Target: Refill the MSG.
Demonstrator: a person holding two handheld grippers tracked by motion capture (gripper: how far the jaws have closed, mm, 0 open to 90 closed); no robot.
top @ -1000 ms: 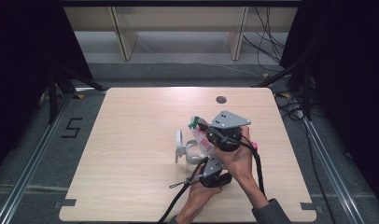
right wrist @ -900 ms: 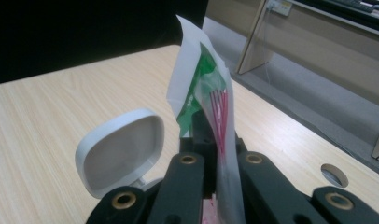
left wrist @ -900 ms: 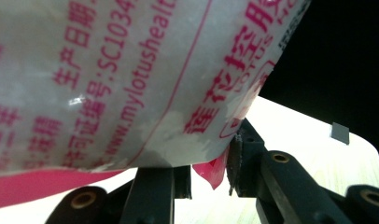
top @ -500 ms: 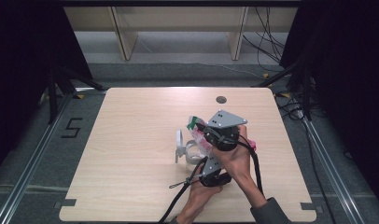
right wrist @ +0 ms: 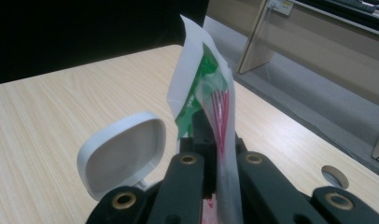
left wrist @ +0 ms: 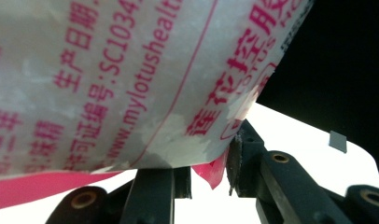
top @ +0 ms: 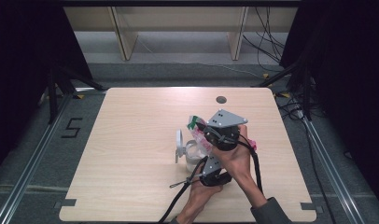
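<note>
We hold the packet [top: 197, 126], a white sachet with red and green print, above the middle-right of the desk [top: 131, 140], just over a small clear container [top: 193, 156] whose white lid [top: 178, 145] is flipped open to the left. Set against the pictures from a second and half a second ago, nothing has shifted: packet, container and both our hands sit where they did.

Our right tongs [right wrist: 214, 140] are together on the packet's edge; in the right gripper view the thin film stands upright between the two black jaws, its green-printed corner at the top and the open lid [right wrist: 124, 154] just to the left. Our left tongs [left wrist: 208, 163] clamp the packet's [left wrist: 131, 79] lower edge, with the red-printed white face spread across the left gripper view and a red strip along the bottom.

In the high view the right tongs [top: 214, 135], with their grey plate, sit above the container, and the left tongs [top: 211, 168] lie just below them, cables trailing toward the near edge. Both are well in from the desk's edges. The whole left half of the desk is bare wood, as is the far strip up to the round cable hole [top: 221, 99]. The right edge is nearer.
</note>
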